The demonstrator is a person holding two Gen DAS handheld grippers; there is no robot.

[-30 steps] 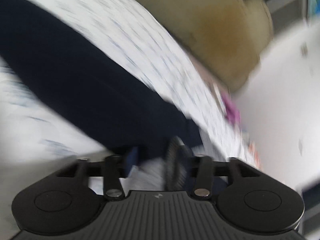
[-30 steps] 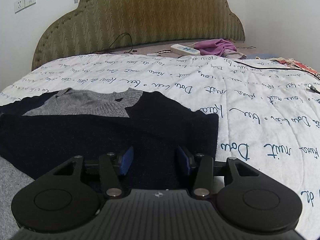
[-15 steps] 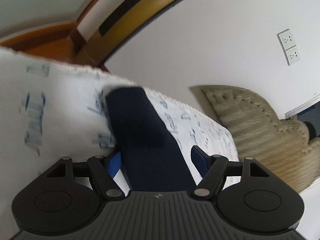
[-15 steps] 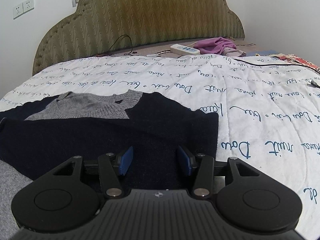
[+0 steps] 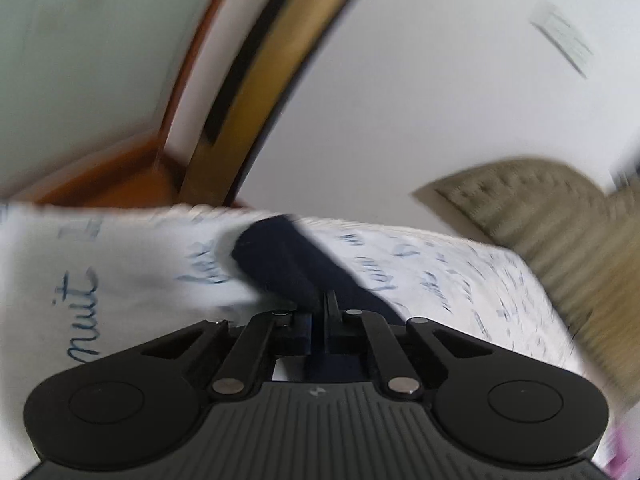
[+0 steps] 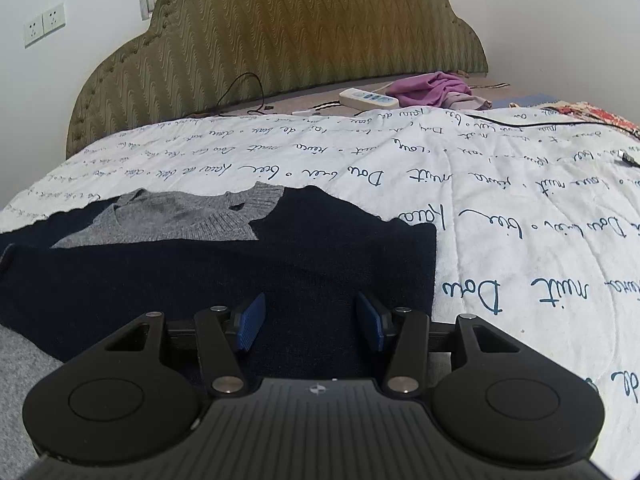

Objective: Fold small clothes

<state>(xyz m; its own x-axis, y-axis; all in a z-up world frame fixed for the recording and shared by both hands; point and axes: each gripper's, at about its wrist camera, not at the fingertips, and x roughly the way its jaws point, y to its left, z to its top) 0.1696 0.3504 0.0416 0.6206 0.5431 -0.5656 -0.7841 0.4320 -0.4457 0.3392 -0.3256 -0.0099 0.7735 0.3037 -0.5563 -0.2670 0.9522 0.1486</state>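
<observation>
A navy sweater [image 6: 200, 280] with a grey knit collar panel [image 6: 180, 220] lies flat on the white bedspread [image 6: 480, 200] printed with blue script. My right gripper [image 6: 310, 324] hovers open over the sweater's near right part, its blue pads apart and only flat fabric below them. In the left wrist view, the sweater's navy sleeve [image 5: 280, 260] stretches away from me across the bedspread [image 5: 120, 280]. My left gripper [image 5: 320, 312] has its jaws closing tight on the sleeve's near part, and the fabric is pinched between them. That view is blurred.
A green padded headboard [image 6: 280, 40] stands at the far end. In front of it lie a white power strip [image 6: 368, 98], a purple cloth [image 6: 432, 88] and a black cable [image 6: 540, 120]. A grey garment [image 6: 20, 368] shows at the lower left. Beyond the bed's left edge is a wooden door frame [image 5: 248, 80].
My left gripper swung round to the sleeve at the bed's edge, stood open around it, and has now shut on it. The right gripper and the sweater body have not moved.
</observation>
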